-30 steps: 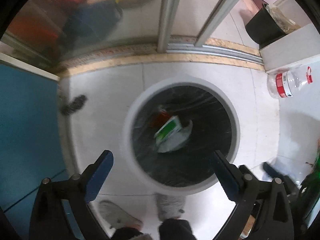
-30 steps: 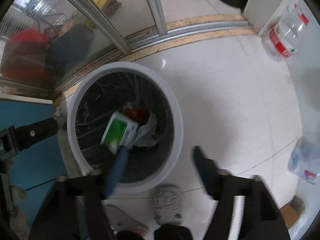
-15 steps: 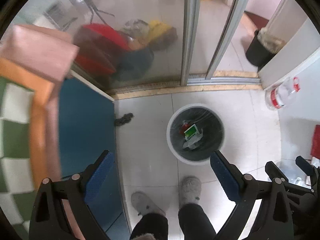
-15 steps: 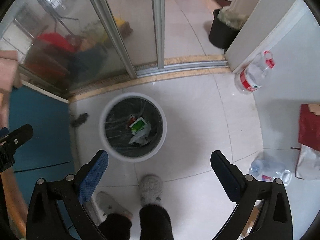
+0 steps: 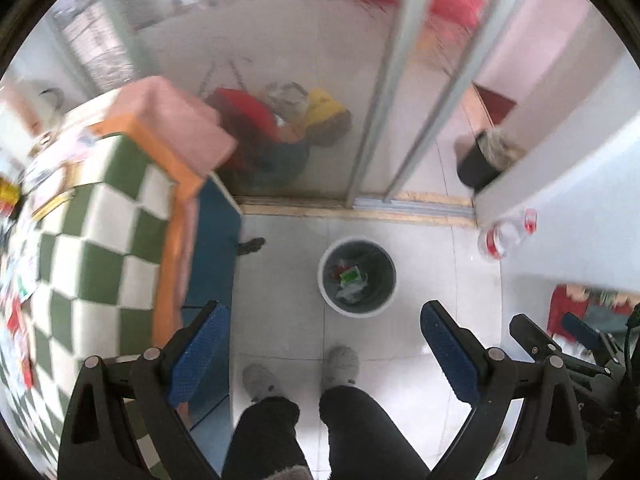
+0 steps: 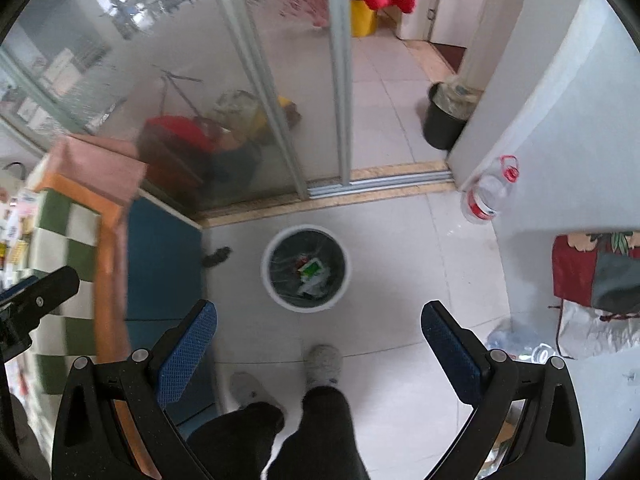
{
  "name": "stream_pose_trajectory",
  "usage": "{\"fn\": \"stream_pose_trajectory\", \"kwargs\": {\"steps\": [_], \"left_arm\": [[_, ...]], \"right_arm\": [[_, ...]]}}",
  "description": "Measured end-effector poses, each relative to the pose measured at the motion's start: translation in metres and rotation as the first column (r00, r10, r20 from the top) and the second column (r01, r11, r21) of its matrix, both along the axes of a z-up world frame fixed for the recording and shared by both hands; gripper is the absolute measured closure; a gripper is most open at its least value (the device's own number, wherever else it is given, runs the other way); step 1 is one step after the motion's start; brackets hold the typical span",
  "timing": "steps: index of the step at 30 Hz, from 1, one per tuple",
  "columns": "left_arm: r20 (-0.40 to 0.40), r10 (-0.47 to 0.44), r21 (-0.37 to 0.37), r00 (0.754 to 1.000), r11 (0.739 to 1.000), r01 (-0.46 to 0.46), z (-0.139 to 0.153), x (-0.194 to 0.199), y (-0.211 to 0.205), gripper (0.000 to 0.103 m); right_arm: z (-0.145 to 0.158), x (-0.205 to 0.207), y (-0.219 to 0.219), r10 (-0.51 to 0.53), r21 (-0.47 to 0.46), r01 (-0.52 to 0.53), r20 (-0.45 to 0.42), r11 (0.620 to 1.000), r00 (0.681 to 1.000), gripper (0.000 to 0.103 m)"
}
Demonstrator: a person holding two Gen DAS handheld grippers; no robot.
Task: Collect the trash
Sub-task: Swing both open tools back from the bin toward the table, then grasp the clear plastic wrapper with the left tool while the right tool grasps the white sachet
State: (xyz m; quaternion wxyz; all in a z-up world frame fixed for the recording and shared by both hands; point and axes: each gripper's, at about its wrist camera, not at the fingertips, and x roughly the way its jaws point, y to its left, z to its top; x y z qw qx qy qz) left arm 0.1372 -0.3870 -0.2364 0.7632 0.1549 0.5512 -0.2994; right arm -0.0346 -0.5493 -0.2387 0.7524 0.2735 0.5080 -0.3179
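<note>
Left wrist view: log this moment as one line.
left tongs: open, empty | right tongs: open, empty | round white-rimmed trash bin: on floor, holds green-and-white carton

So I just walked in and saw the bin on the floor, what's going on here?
A person in grey slippers stands over a white waste bin with a black liner, one gripper in each hand. The left gripper and the right gripper are both open and empty, held high above the floor. The bin already holds a green-and-white carton and crumpled wrappers. A clear plastic bottle with a red label lies by the wall, not in the bin.
</note>
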Motion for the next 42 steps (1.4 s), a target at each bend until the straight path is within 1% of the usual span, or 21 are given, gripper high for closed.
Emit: {"fn": "stream_pose_trajectory", "kwargs": {"steps": [4,8,9,12,13,16,18,20,22,24,29,31,32,34,35,36,37,38,39,40,42], "left_arm": [[0.060,0.148,-0.028,0.987,0.989,-0.147,0.033,0.040,0.066,0.004],[0.074,0.334,-0.034,0.940,0.943,-0.332,0.048,0.087,0.162,0.004],[0.079,0.380,-0.028,0.921,0.925,-0.379,0.048,0.095,0.192,0.004],[0.096,0.532,0.006,0.841,0.845,-0.535,0.042,0.116,0.290,0.004],[0.108,0.591,0.028,0.800,0.802,-0.596,0.037,0.126,0.331,0.004],[0.169,0.672,0.089,0.721,0.718,-0.690,0.025,0.149,0.415,0.004],[0.221,0.682,0.140,0.697,0.685,-0.715,0.016,0.164,0.457,0.004],[0.249,0.683,0.171,0.687,0.667,-0.725,0.007,0.181,0.487,0.004],[0.256,0.672,0.203,0.695,0.665,-0.718,-0.005,0.204,0.513,0.004],[0.250,0.654,0.225,0.714,0.678,-0.700,-0.015,0.226,0.531,0.004],[0.192,0.564,0.269,0.803,0.757,-0.596,-0.052,0.285,0.547,0.004],[0.129,0.530,0.276,0.838,0.793,-0.544,-0.074,0.311,0.543,0.004],[0.089,0.515,0.269,0.852,0.811,-0.519,-0.083,0.322,0.540,0.004],[0.021,0.492,0.266,0.871,0.837,-0.479,-0.098,0.336,0.536,0.005],[-0.011,0.483,0.257,0.876,0.848,-0.464,-0.106,0.341,0.534,0.012],[-0.036,0.477,0.248,0.878,0.855,-0.455,-0.113,0.346,0.533,0.026],[-0.044,0.481,0.204,0.875,0.862,-0.464,-0.114,0.348,0.534,0.034],[-0.047,0.490,0.183,0.870,0.861,-0.475,-0.113,0.350,0.536,0.054],[-0.072,0.494,0.150,0.867,0.864,-0.480,-0.112,0.352,0.538,0.083],[-0.084,0.506,0.135,0.858,0.859,-0.493,-0.110,0.354,0.540,0.096],[-0.054,0.508,0.142,0.860,0.856,-0.497,-0.109,0.353,0.538,0.100]], "right_arm": [[0.039,0.050,0.034,0.105,0.003,-0.106,0.059,0.994,0.993,0.000],[0.063,0.115,0.088,0.235,0.026,-0.239,0.111,0.971,0.966,0.000],[0.068,0.138,0.111,0.278,0.034,-0.284,0.125,0.958,0.952,0.000],[0.071,0.194,0.169,0.377,0.078,-0.389,0.138,0.918,0.916,0.000],[0.068,0.220,0.197,0.427,0.091,-0.440,0.138,0.893,0.894,0.000],[0.055,0.277,0.265,0.518,0.133,-0.531,0.125,0.837,0.846,0.000],[0.041,0.317,0.312,0.561,0.154,-0.573,0.114,0.805,0.820,0.000],[0.024,0.355,0.351,0.600,0.168,-0.607,0.100,0.776,0.794,0.000],[0.002,0.396,0.396,0.633,0.168,-0.633,0.061,0.756,0.772,0.000],[-0.019,0.429,0.432,0.660,0.159,-0.653,0.013,0.740,0.751,0.000],[-0.074,0.486,0.483,0.677,0.110,-0.669,-0.137,0.735,0.723,0.000],[-0.090,0.494,0.492,0.662,0.108,-0.655,-0.190,0.748,0.725,0.000],[-0.091,0.495,0.497,0.658,0.072,-0.659,-0.199,0.749,0.726,0.000],[-0.097,0.495,0.506,0.656,0.023,-0.670,-0.235,0.742,0.717,0.001],[-0.098,0.495,0.509,0.654,0.011,-0.670,-0.226,0.743,0.722,0.001],[-0.100,0.494,0.510,0.651,-0.001,-0.667,-0.218,0.745,0.727,0.002],[-0.101,0.493,0.511,0.647,-0.012,-0.664,-0.209,0.748,0.733,0.002],[-0.100,0.491,0.512,0.647,-0.024,-0.664,-0.200,0.747,0.736,0.008],[-0.097,0.488,0.512,0.653,-0.049,-0.669,-0.179,0.742,0.736,0.023],[-0.095,0.488,0.517,0.661,-0.065,-0.677,-0.167,0.733,0.732,0.034],[-0.094,0.487,0.527,0.690,-0.061,-0.702,-0.144,0.709,0.709,0.079]]}}
